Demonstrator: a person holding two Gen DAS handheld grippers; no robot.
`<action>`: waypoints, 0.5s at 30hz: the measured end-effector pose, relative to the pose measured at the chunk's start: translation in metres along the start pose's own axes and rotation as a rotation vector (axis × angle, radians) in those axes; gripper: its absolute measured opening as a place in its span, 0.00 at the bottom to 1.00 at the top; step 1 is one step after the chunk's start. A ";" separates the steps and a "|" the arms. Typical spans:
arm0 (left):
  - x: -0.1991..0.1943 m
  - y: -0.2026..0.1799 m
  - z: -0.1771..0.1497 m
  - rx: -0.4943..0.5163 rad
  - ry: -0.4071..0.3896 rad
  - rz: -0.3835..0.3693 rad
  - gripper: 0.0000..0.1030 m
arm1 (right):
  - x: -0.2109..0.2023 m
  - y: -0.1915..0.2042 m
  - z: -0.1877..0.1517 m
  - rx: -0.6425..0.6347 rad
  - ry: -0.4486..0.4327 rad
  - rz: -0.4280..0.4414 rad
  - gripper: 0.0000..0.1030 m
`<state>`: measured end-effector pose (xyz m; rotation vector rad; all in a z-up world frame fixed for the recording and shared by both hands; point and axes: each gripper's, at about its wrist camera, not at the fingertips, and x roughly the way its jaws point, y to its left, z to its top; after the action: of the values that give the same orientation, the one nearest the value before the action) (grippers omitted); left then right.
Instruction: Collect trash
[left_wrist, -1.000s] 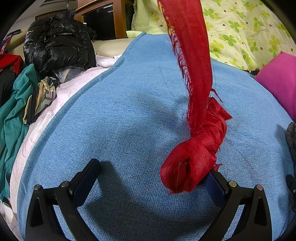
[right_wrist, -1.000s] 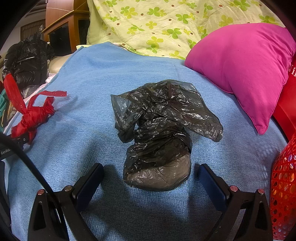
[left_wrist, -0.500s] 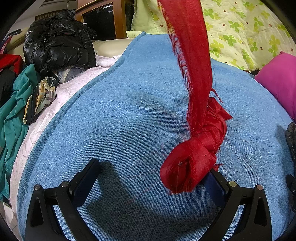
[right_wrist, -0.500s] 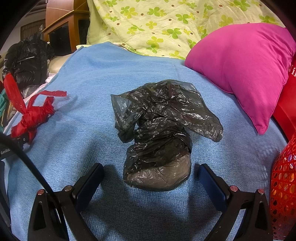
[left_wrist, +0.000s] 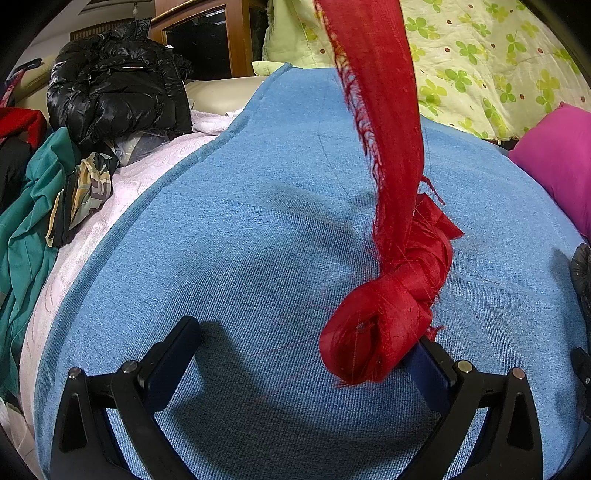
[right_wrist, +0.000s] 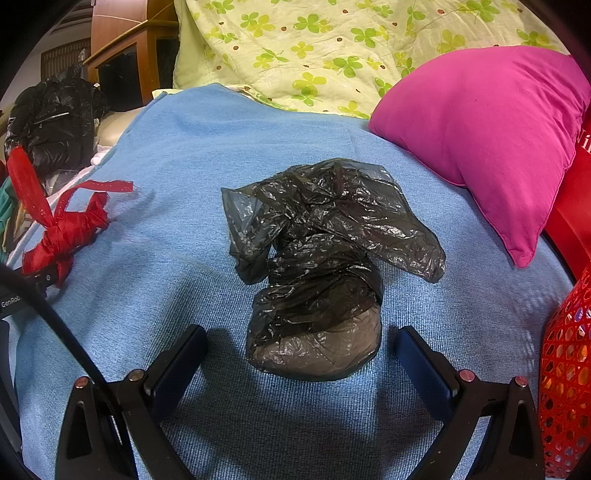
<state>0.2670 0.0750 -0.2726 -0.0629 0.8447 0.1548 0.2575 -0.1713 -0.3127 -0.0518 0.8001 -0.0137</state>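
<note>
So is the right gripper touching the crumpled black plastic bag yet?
Apart. In the right wrist view, blue cloth shows between each finger of the right gripper and the crumpled black plastic bag.

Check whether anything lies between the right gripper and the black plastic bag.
Nothing visible does. The black plastic bag lies on the blue cloth just ahead of the open right gripper, centred on the gap between its fingers. The red ribbon lies well off to the left.

— Colours here?
— Red ribbon (left_wrist: 384, 314), black bag (right_wrist: 317, 266), plain blue blanket (right_wrist: 207, 155).
— Any patterns?
— Pale yellow quilt (right_wrist: 332, 48) with green clovers; the pillow (right_wrist: 491, 136) is plain magenta.
</note>
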 end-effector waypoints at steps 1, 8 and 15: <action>0.000 0.000 0.000 0.000 0.000 0.000 1.00 | 0.000 -0.001 0.000 0.000 0.000 0.000 1.00; 0.000 0.000 0.000 0.000 -0.001 -0.001 1.00 | 0.000 0.000 0.000 0.000 0.000 0.000 1.00; 0.000 0.000 0.000 0.000 -0.002 -0.001 1.00 | 0.000 0.000 0.000 -0.001 0.000 0.000 1.00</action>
<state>0.2670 0.0750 -0.2730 -0.0630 0.8423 0.1540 0.2576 -0.1711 -0.3131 -0.0527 0.8002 -0.0133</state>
